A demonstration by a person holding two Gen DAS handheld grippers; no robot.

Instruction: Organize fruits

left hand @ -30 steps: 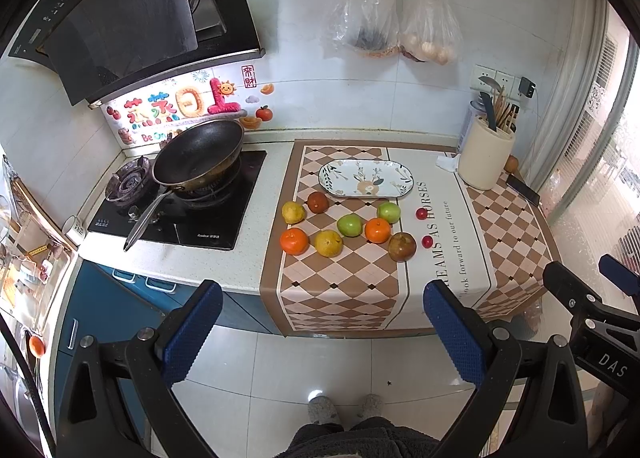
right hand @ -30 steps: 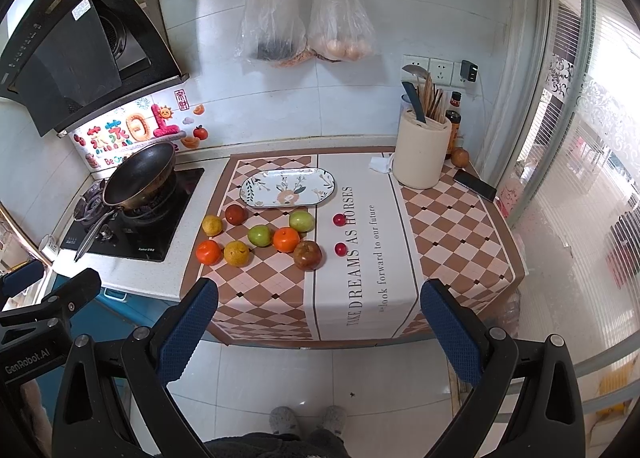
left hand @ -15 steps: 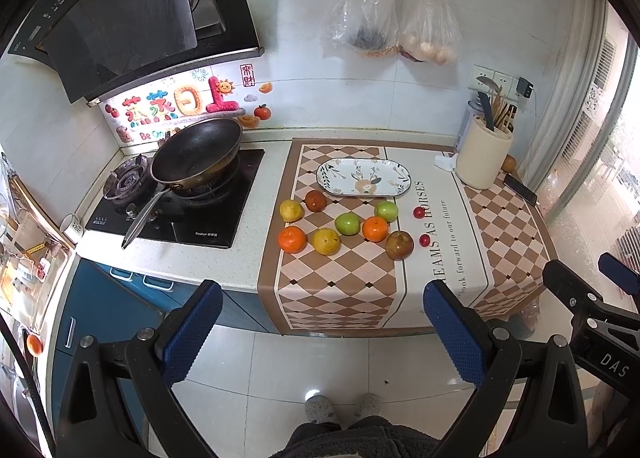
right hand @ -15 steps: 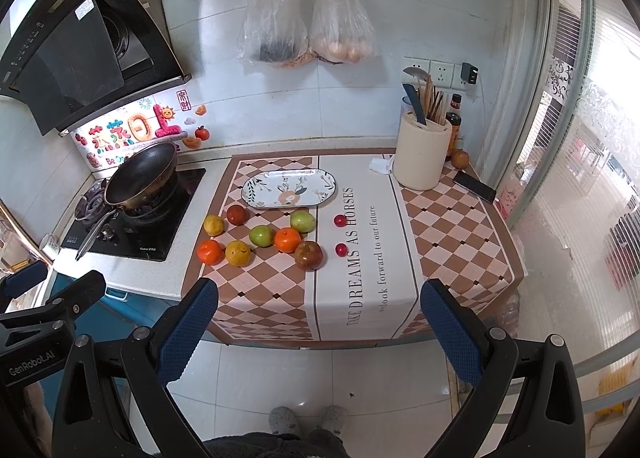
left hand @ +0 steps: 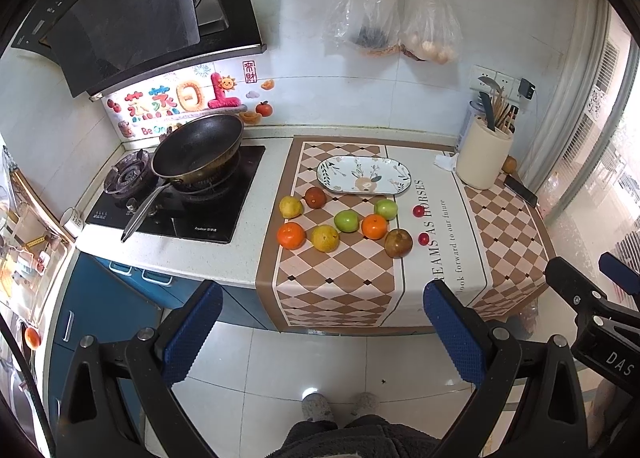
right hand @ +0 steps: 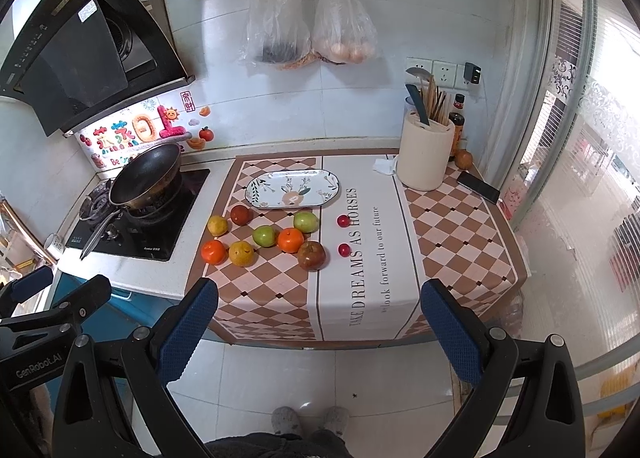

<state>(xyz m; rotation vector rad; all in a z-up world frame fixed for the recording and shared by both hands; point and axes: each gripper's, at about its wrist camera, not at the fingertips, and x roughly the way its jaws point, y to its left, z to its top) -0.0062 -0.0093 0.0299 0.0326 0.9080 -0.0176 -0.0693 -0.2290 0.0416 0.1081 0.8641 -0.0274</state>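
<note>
- Two grippers hang over the floor in front of the counter, well short of the fruit: the left gripper (left hand: pixel 324 322) and the right gripper (right hand: pixel 320 322) both have their blue-padded fingers spread wide with nothing between them.
- Seen from the right wrist, the left gripper's dark body sits at about 8 o'clock; seen from the left wrist, the right gripper's body sits at about 4 o'clock.
- On the checkered table runner (left hand: pixel 336 282) an oval patterned plate (left hand: pixel 364 175) lies bare, at 12 o'clock from the fruit cluster.
- Just below the plate's left end sit a dark red fruit (left hand: pixel 315 197) and, at its 9 o'clock, a yellow fruit (left hand: pixel 290 206).
- The front row holds an orange tangerine (left hand: pixel 291 235) and a yellow-green fruit (left hand: pixel 324 238) just beside it.
- Two green apples (left hand: pixel 346 220) (left hand: pixel 385 209) flank a second tangerine (left hand: pixel 374 226); a brownish-red apple (left hand: pixel 398 243) lies at its 4 o'clock.
- Two small red cherry tomatoes (left hand: pixel 418 211) (left hand: pixel 423 239) rest on the runner's white lettered strip, apart from the rest.
- A cream utensil holder (right hand: pixel 424 159) stands at 2 o'clock from the plate, a phone (right hand: pixel 478 186) beside it.
- A black wok (right hand: pixel 146 173) sits on the stove at 9 o'clock.
</note>
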